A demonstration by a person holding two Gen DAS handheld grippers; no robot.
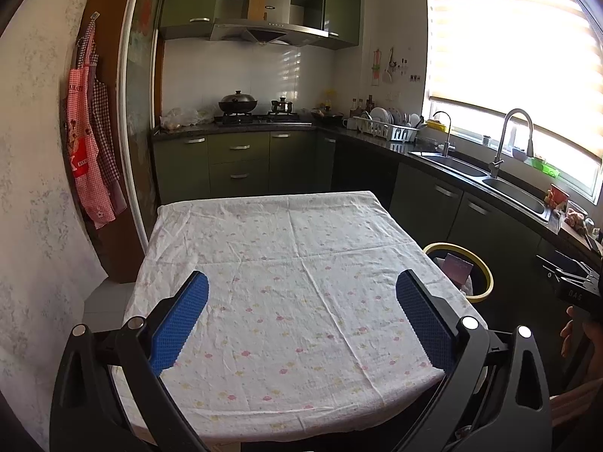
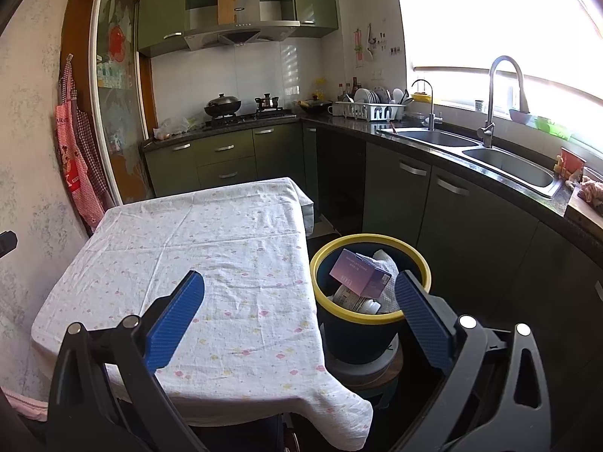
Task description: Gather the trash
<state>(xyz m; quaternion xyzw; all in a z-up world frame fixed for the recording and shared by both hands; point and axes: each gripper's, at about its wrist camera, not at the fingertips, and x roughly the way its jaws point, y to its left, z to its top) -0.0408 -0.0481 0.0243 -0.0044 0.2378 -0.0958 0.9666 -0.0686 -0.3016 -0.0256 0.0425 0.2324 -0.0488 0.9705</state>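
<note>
A dark bin with a yellow rim [image 2: 371,318] stands on a low stool right of the table; it also shows in the left wrist view [image 1: 486,275]. In it lie a purple box [image 2: 358,273], crumpled white paper [image 2: 386,260] and a white bottle [image 2: 354,299]. My right gripper [image 2: 301,282] is open and empty, above the table's right edge and the bin. My left gripper [image 1: 303,282] is open and empty above the table [image 1: 286,263], which has a floral white cloth with nothing on it.
Green cabinets and a dark counter with a double sink [image 2: 490,154] run along the right. A stove with pots [image 1: 241,109] and a dish rack [image 1: 392,128] stand at the back. Aprons [image 1: 90,143] hang on the left wall.
</note>
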